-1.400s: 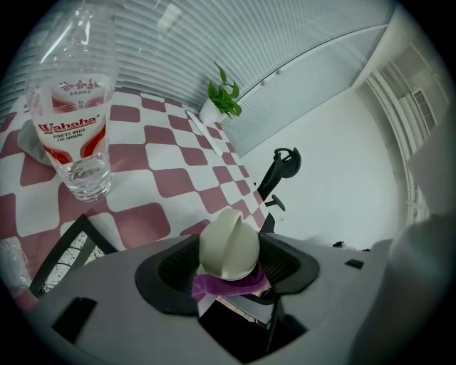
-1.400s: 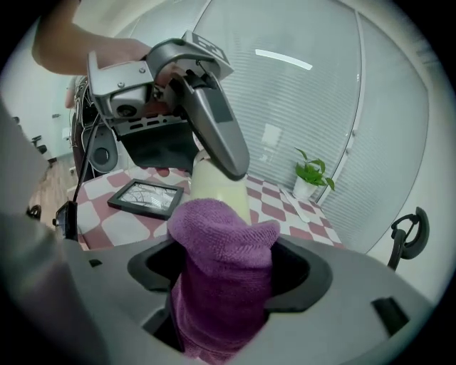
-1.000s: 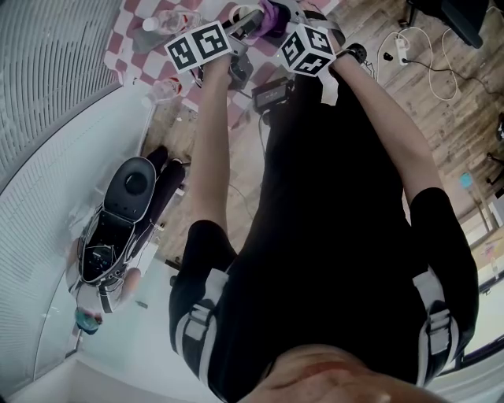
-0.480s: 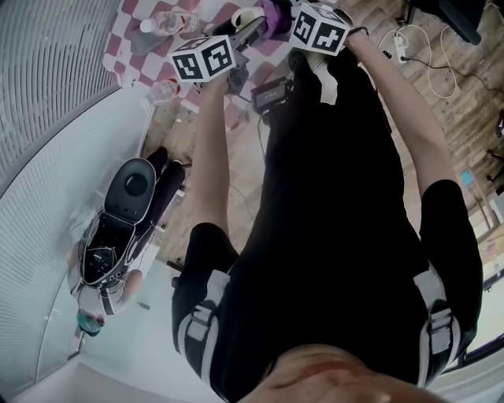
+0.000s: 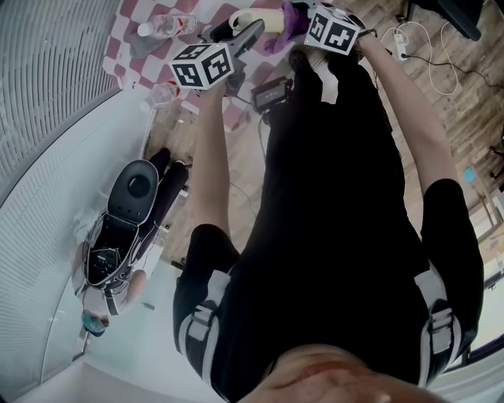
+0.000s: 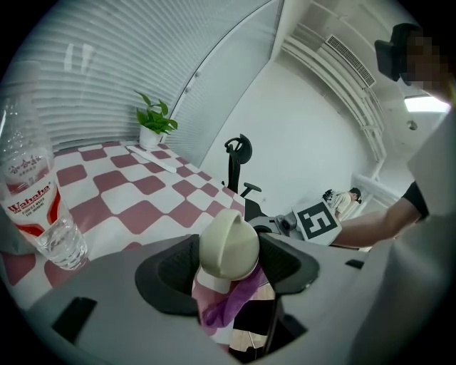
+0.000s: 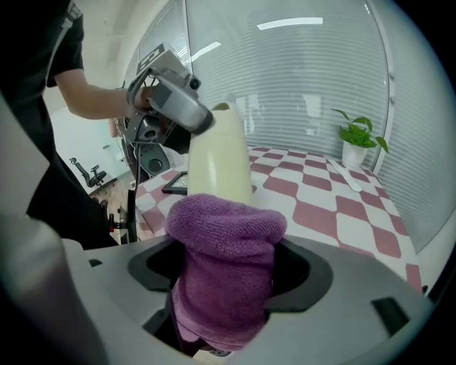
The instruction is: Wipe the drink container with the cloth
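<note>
A cream drink container (image 5: 261, 20) is held lying over the red-and-white checked table (image 5: 130, 35). My left gripper (image 5: 241, 27) is shut on its capped end; in the left gripper view the rounded cream cap (image 6: 229, 247) sits between the jaws of the left gripper (image 6: 229, 265). A purple cloth (image 7: 224, 271) is bunched in my right gripper (image 7: 224, 279), which is shut on it. The cloth (image 5: 288, 14) presses against the container's (image 7: 219, 160) other end. The left gripper (image 7: 171, 100) shows beyond it.
A clear water bottle (image 6: 34, 203) with a red label stands on the table at the left, and a second bottle (image 5: 169, 24) lies near it. A potted plant (image 6: 153, 125) stands at the table's far edge by the blinds. Cables (image 5: 429, 47) lie on the wooden floor.
Both grippers have moved up and further out over the table. The cloth has slid rightwards along the container, leaving more of its cream body bare.
</note>
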{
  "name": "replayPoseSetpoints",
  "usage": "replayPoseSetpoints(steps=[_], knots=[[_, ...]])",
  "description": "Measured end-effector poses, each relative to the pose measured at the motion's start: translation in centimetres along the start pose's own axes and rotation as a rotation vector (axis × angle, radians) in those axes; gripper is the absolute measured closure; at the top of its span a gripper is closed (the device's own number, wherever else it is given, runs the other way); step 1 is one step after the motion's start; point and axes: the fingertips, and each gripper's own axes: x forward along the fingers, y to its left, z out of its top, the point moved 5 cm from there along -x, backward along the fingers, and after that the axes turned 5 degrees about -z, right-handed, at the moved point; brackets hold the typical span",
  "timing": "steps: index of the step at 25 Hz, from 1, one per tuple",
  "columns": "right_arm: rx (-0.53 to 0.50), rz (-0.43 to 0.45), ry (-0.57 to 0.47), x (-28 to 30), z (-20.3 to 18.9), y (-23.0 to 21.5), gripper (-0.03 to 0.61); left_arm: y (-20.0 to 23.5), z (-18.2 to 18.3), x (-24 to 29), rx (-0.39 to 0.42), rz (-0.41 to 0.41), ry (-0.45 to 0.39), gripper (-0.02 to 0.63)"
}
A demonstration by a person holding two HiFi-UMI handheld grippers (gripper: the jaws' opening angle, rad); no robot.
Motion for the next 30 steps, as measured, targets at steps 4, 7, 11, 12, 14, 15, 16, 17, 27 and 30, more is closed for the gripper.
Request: replayPoseSetpoints(steps=[4, 7, 11, 12, 14, 15, 16, 17, 27, 30], knots=[[-0.032, -0.079, 0.035, 0.0, -2.4, 0.0, 0.219, 0.3, 0.1, 0.1, -0.018, 0.006, 0.003, 0.331], [-0.05, -0.155, 0.066, 0.0, -4.3, 0.0, 0.221, 0.6, 0.1, 0.1, -0.06, 0.018, 0.001, 0.331], [-0.026, -0.257, 0.065, -0.1, -5.7, 0.2, 0.235, 1.0, 0.3, 0.1, -0.118, 0.035, -0.006, 0.331], [-0.016, -0.275, 0.061, -0.1, -5.8, 0.2, 0.239, 1.2, 0.3, 0.1, -0.135, 0.038, -0.007, 0.331], [0.0, -0.3, 0.057, -0.3, -6.0, 0.4, 0.252, 1.3, 0.2, 0.0, -0.164, 0.043, -0.011, 0.331], [0.005, -0.309, 0.059, -0.4, -6.1, 0.5, 0.263, 1.4, 0.1, -0.1, -0.173, 0.046, -0.013, 0.331], [0.009, -0.316, 0.062, -0.6, -6.2, 0.7, 0.275, 1.4, 0.0, -0.2, -0.177, 0.049, -0.014, 0.331], [0.012, -0.322, 0.066, -0.9, -6.3, 0.8, 0.289, 1.4, 0.0, -0.3, -0.179, 0.051, -0.016, 0.331], [0.122, -0.345, 0.021, -4.6, -6.3, 1.5, 0.473, 1.4, 0.4, 0.1, -0.192, 0.043, -0.044, 0.333], [0.133, -0.351, -0.012, -6.3, -5.8, 2.4, 0.474, 1.3, 0.5, 0.2, -0.188, 0.044, -0.04, 0.333]])
